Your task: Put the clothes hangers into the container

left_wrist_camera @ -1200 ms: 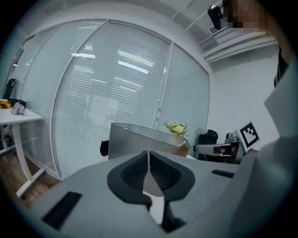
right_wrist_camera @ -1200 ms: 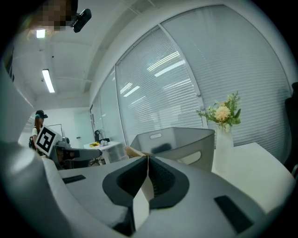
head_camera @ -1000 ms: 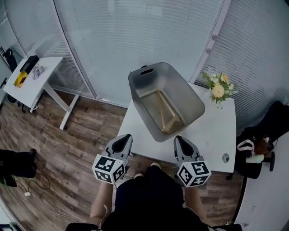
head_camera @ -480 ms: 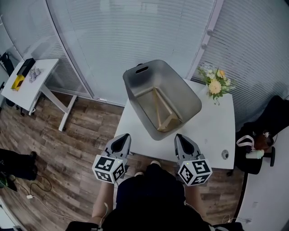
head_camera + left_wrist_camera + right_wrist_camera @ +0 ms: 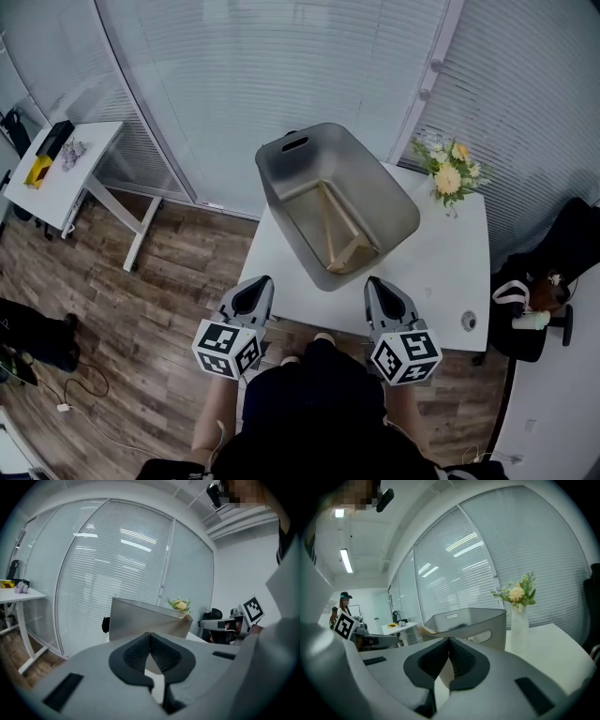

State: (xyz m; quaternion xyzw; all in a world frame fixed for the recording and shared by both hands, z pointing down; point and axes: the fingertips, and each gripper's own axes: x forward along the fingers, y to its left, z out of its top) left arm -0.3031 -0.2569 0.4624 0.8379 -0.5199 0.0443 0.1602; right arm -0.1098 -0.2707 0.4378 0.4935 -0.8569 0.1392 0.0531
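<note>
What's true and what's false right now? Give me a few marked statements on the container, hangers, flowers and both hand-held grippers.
1. The hangers lie inside the container. True.
2. The left hand-held gripper holds a hanger. False: its jaws are together with nothing between them.
3. The right hand-held gripper is shut and empty. True.
4. The flowers stand inside the container. False: they stand on the table, to the container's right.
5. The container sits on the floor. False: it sits on the table.
</note>
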